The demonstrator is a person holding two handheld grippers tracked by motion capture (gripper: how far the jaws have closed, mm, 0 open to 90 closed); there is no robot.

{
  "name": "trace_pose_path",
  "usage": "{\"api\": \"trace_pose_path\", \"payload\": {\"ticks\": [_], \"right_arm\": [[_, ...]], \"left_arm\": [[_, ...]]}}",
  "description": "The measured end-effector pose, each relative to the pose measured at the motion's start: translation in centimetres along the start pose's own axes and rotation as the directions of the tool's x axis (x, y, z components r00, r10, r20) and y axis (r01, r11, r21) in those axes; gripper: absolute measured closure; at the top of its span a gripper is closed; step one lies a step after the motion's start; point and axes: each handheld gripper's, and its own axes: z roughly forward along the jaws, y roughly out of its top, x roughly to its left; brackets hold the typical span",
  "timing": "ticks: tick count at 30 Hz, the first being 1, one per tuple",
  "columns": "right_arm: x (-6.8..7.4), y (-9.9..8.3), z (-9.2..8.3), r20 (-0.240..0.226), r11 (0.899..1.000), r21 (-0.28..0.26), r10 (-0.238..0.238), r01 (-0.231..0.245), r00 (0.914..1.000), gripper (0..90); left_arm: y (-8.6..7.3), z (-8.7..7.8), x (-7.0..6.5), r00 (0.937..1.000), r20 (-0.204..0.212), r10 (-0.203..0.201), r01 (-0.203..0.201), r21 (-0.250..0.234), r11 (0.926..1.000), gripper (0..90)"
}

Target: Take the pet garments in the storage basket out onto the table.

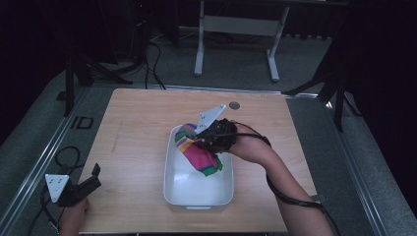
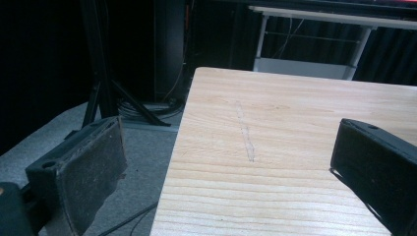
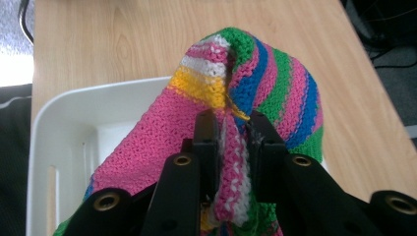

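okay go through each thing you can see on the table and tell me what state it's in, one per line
Sock: bunched, pinched and hanging over the bin.
Bin: upright, open-topped, sock's lower end hanging into it.
Right gripper: shut on the sock.
Left gripper: open, holding nothing, at the table's edge.
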Motion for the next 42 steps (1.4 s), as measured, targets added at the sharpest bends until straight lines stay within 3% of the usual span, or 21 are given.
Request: {"api": "trace_pose_path", "payload": {"ticks": [8,18,30,37,42], "right_arm": [[-1.1,-0.4,-3.2,0.054,0.999,-0.044,0.019,-0.017,0.9983,76.8],[-2.4,-2.8,-5.5,0.108,0.997,-0.034,0.067,-0.064,0.9919,76.7],[-4.1,-8.7,-7.6,0.173,0.984,-0.021,0.176,-0.175,0.9689,76.7],[-4.6,-12.3,-8.8,0.203,0.968,-0.021,0.250,-0.251,0.9466,76.6],[-4.7,-14.2,-8.9,0.210,0.959,-0.017,0.281,-0.283,0.9365,76.6]], "left_arm": [[0.0,0.0,0.0,1.0000,-0.004,-0.002,0.002,-0.003,1.0000,0.9],[0.0,0.0,0.0,1.0000,-0.004,0.000,0.000,-0.002,1.0000,0.9],[0.0,0.0,-0.1,1.0000,-0.008,0.005,-0.005,0.001,1.0000,0.9],[0.0,0.0,-0.1,0.9999,-0.009,0.011,-0.011,0.005,0.9999,0.9],[0.0,0.0,-0.2,0.9999,-0.007,0.011,-0.011,0.005,0.9999,0.9]]}}
